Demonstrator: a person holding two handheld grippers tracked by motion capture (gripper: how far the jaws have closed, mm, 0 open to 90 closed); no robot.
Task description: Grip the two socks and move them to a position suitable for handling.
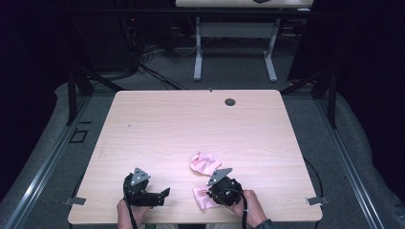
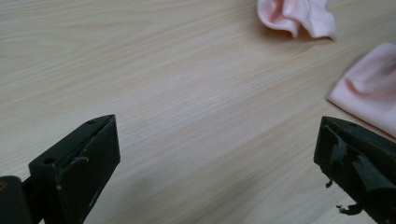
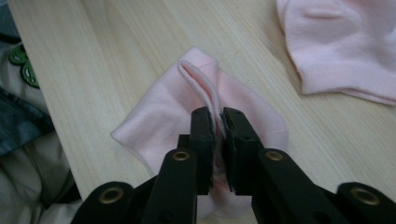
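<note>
Two pink socks lie at the near middle of the table point(image 1: 191, 124). One sock point(image 1: 204, 162) point(image 3: 341, 46) point(image 2: 299, 16) rests crumpled and free. The other sock point(image 1: 199, 200) point(image 3: 154, 121) point(image 2: 369, 88) lies close to the near edge. My right gripper point(image 1: 206, 194) point(image 3: 218, 121) is shut on a raised fold of it, the cuff edge pinched between the jaws. To its left, my left gripper point(image 1: 165, 192) point(image 2: 217, 140) hovers low over bare wood with its jaws wide open and nothing between them, pointing toward the socks.
A small dark grommet point(image 1: 230, 101) sits in the tabletop near the far edge. The table's near edge point(image 3: 60, 140) runs just beside the held sock, with the person's clothing point(image 3: 23, 149) past it. Another table point(image 1: 234, 28) stands behind, on the floor.
</note>
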